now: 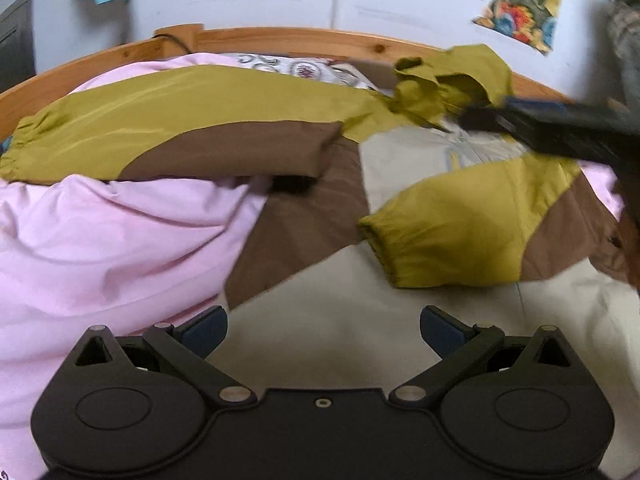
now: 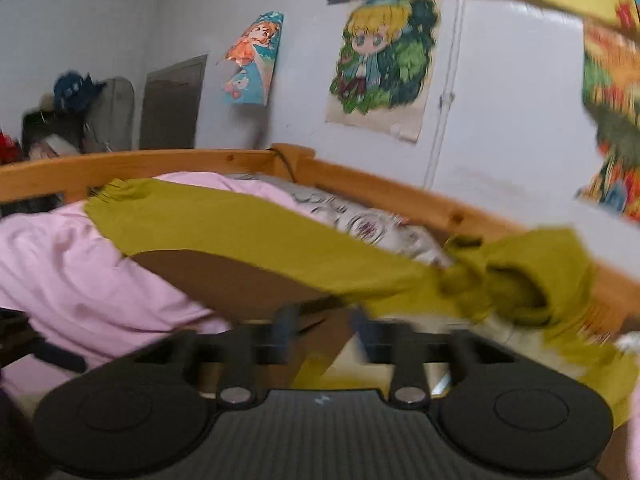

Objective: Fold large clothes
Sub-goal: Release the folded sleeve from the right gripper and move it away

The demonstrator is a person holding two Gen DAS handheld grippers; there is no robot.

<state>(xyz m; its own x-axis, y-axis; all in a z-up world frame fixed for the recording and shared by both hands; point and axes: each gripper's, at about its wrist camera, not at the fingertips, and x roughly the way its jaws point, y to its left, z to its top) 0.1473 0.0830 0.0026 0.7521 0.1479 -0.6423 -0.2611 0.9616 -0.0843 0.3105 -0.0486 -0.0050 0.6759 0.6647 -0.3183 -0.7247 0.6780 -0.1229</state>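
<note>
Posters (image 2: 380, 64) hung on the pale wall behind a pine-framed bed (image 1: 280, 40), on which a pink duvet (image 1: 100, 248) and a patterned pillow (image 1: 304, 68) lay.

Item under task: a jacket (image 1: 320, 184) in olive, brown and cream panels, spread front-up across the bed, partly on the duvet. Its cream lower body lay nearest the left camera, and its hood (image 1: 452, 80) lay bunched at the far side near the bed rail.

Work done, as judged: one sleeve (image 1: 452, 240) lay folded inward across the cream front, cuff pointing toward the centre. The other sleeve (image 1: 160, 128) lay stretched out sideways over the duvet, unfolded. No fold of the body or hood was apparent. The task appeared to be at an early stage.

Left hand-held gripper (image 1: 322, 332): jaws spread wide, holding nothing, positioned over the cream hem area.

Right hand-held gripper (image 2: 320, 332): blurred in its own view; the fingers appeared partly apart with jacket fabric beneath them, but whether it was gripping could not be determined. In the left view it reached in near the collar.

Remaining, as judged: fold the outstretched sleeve inward, deal with the hood, then fold the body.
</note>
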